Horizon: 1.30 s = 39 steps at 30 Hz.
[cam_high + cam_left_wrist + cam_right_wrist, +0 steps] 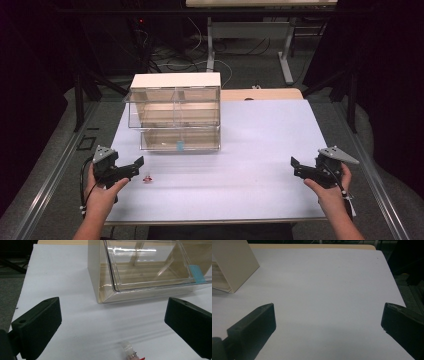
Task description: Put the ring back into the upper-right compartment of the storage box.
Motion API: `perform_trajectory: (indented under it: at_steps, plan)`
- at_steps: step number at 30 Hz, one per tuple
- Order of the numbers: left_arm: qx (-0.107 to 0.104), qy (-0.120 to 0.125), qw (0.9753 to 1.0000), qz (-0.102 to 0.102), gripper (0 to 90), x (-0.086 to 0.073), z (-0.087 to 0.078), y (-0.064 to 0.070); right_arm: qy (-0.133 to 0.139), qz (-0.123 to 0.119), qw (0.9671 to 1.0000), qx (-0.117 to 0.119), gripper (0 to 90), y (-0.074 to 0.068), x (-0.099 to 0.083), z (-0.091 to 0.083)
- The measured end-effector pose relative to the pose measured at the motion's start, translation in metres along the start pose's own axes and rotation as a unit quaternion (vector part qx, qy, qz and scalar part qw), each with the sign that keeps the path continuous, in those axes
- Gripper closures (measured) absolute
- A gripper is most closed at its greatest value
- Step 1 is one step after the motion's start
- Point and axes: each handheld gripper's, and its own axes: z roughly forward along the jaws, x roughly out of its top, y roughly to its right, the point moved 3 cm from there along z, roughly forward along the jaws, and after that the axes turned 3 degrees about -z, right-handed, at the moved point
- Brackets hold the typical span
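Standing toward the upper left of the white rectangular tabletop (260, 150) in the high view is a cream-topped cabinet of clear plastic drawers (175, 112), its two upper drawers side by side above one wide lower drawer that carries a small blue tab (180, 145) at its front. At the lower left of that view a person's left hand (102, 192) holds the black two-jaw left gripper (141, 165), capped by a grey three-cornered plate, with its tips pointing right toward the frame's middle; its jaws are spread apart and grasp nothing. Just beside those tips, slightly right and below, a tiny object of clear plastic with a red end (148, 178) lies on the tabletop, apart from the cabinet. In the left gripper view the same object (131, 352) sits at the bottom centre between the two widely parted jaws, touching neither, while the cabinet (105, 272) fills the upper right with the blue tab (197, 273) at the far right edge. At the lower right of the high view the right hand (332, 192) holds the matching right gripper (294, 166), tips aimed left. In the right gripper view its jaws stand released and far apart over bare tabletop (324, 290), with the cabinet's cream side panel (234, 262) in the upper left corner.
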Motion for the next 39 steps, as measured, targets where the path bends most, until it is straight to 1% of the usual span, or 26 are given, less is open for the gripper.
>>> perform_trajectory:
  at_steps: [1,2,3,5,6,7,9,10,12,13,14,15,17,18,19,21,24,25,27,28,30,31,32,33,35,39]
  plan:
    - [0.0,-0.003,1.0,-0.001,1.1,0.0,0.0,0.0,-0.001,-0.002,1.0,-0.002,0.0,0.0,0.0,0.0]
    - [0.0,-0.002,1.0,-0.002,1.2,-0.001,0.0,0.0,-0.005,0.001,1.0,-0.002,0.0,-0.001,-0.001,0.001]
    - [0.0,-0.003,1.0,-0.002,1.3,-0.001,0.0,-0.001,-0.006,-0.004,1.0,-0.001,0.0,0.0,-0.001,0.002]
    - [0.002,-0.004,1.0,0.0,1.4,-0.001,0.0,-0.001,-0.001,-0.002,1.0,-0.002,0.0,-0.001,-0.002,0.003]
    - [0.003,-0.005,1.0,0.002,1.5,-0.001,0.0,-0.001,-0.007,-0.006,1.0,0.001,0.0,-0.002,-0.002,0.004]
    - [0.002,-0.007,1.0,0.002,1.5,-0.001,0.0,-0.002,-0.011,-0.004,0.9999,0.0,0.0,-0.003,-0.003,0.005]
    - [0.003,-0.011,0.9999,0.002,1.6,-0.001,0.0,-0.002,-0.011,-0.007,0.9999,-0.001,0.0,-0.002,-0.003,0.005]
    - [0.003,-0.012,0.9999,0.002,1.7,-0.002,0.002,-0.003,-0.007,-0.008,0.9999,0.003,0.0,-0.003,-0.003,0.006]
    - [0.003,-0.019,0.9998,-0.001,1.8,-0.002,0.003,-0.002,-0.008,-0.006,0.9999,0.004,0.0,-0.004,-0.003,0.006]
    - [0.002,-0.021,0.9998,-0.001,2.1,-0.003,0.004,-0.002,0.004,-0.004,1.0,-0.003,0.0,-0.004,-0.004,0.009]
    - [0.001,-0.024,0.9997,0.001,2.1,-0.003,0.004,-0.001,-0.011,-0.005,0.9999,0.002,0.0,-0.003,-0.004,0.007]
    - [0.0,-0.027,0.9996,0.005,2.1,-0.003,0.006,-0.001,-0.012,-0.007,0.9999,0.003,0.0,-0.003,-0.004,0.008]
    - [0.0,-0.027,0.9996,0.004,2.3,-0.003,0.007,-0.001,-0.01,-0.011,0.9999,0.001,0.0,-0.002,-0.004,0.009]
    - [-0.002,-0.031,0.9995,0.006,2.4,-0.004,0.006,0.0,-0.011,-0.007,0.9999,0.003,0.0,-0.002,-0.004,0.01]
    - [-0.002,-0.03,0.9995,0.005,2.6,-0.004,0.007,0.0,-0.012,-0.006,0.9999,0.003,0.0,-0.003,-0.004,0.01]
    - [0.002,-0.039,0.9992,0.011,3.9,-0.005,0.006,0.001,-0.012,-0.006,0.9999,0.004,0.0,-0.003,-0.004,0.01]
    - [0.003,-0.041,0.9991,0.013,5.2,-0.005,0.007,0.001,-0.013,-0.006,0.9999,0.005,0.0,-0.004,-0.005,0.011]
    - [0.004,-0.047,0.9987,0.016,5.5,-0.005,0.007,0.002,-0.014,-0.006,0.9999,0.006,0.0,-0.004,-0.005,0.011]
    - [0.004,-0.046,0.9988,0.016,5.7,-0.006,0.008,0.002,-0.01,-0.01,0.9999,0.003,0.0,-0.004,-0.005,0.011]
    - [0.004,-0.056,0.9983,0.019,6.8,-0.006,0.008,0.002,-0.014,-0.008,0.9998,0.008,0.0,-0.004,-0.005,0.011]
    - [0.004,-0.053,0.9984,0.017,7.3,-0.006,0.009,0.003,-0.018,-0.008,0.9998,0.006,0.0,-0.002,-0.005,0.011]
    - [0.001,-0.058,0.9982,0.018,7.3,-0.007,0.009,0.003,-0.014,-0.008,0.9998,0.007,0.0,-0.002,-0.005,0.012]
    - [-0.001,-0.059,0.9981,0.015,7.3,-0.007,0.009,0.004,-0.018,-0.006,0.9998,0.006,0.0,-0.002,-0.005,0.011]
    - [-0.002,-0.066,0.9976,0.017,7.3,-0.008,0.009,0.004,-0.018,-0.006,0.9998,0.006,0.0,-0.002,-0.005,0.011]
    - [-0.001,-0.067,0.9977,0.014,7.4,-0.008,0.01,0.005,-0.017,-0.003,0.9998,0.008,0.0,-0.002,-0.005,0.012]
    - [-0.003,-0.07,0.9975,0.007,8.1,-0.009,0.011,0.005,-0.017,-0.006,0.9998,0.009,0.0,-0.002,-0.006,0.012]
